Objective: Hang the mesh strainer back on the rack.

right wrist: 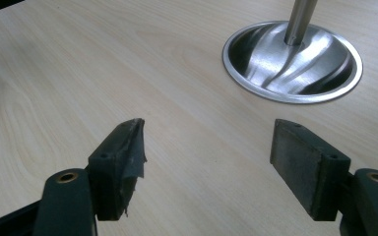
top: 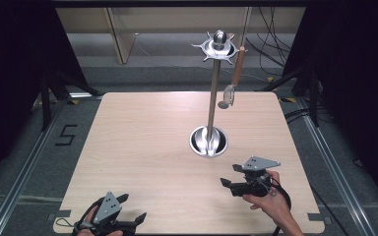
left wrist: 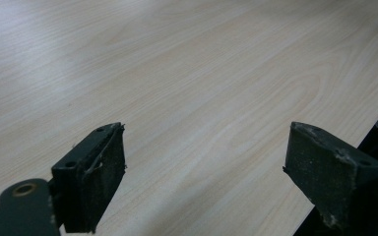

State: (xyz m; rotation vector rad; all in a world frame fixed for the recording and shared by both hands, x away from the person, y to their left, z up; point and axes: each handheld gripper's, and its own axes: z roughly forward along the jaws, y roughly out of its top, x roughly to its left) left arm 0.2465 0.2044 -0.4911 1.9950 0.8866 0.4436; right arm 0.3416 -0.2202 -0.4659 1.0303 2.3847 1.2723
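At the near left corner of the wooden table [top: 142,137], the left gripper [top: 128,216] rests low with its jaws wide apart and nothing between them, only bare tabletop ahead of it. Farther in on the right, the right gripper [top: 231,176] sits in a hand [top: 270,201] with its jaws also spread and empty, pointing left across the table. Just beyond it and slightly to the left stands the utensil stand [top: 211,88]: a round steel base [right wrist: 292,61] on the table and a pole rising straight up to a ring of hooks [top: 218,47]. From a hook on the right side hangs a wooden-handled utensil [top: 233,81], its long axis vertical, metal head down, well above the table. The right gripper looks the nearer of the two; reaching the utensil would likely mean lifting up and away toward the far side.
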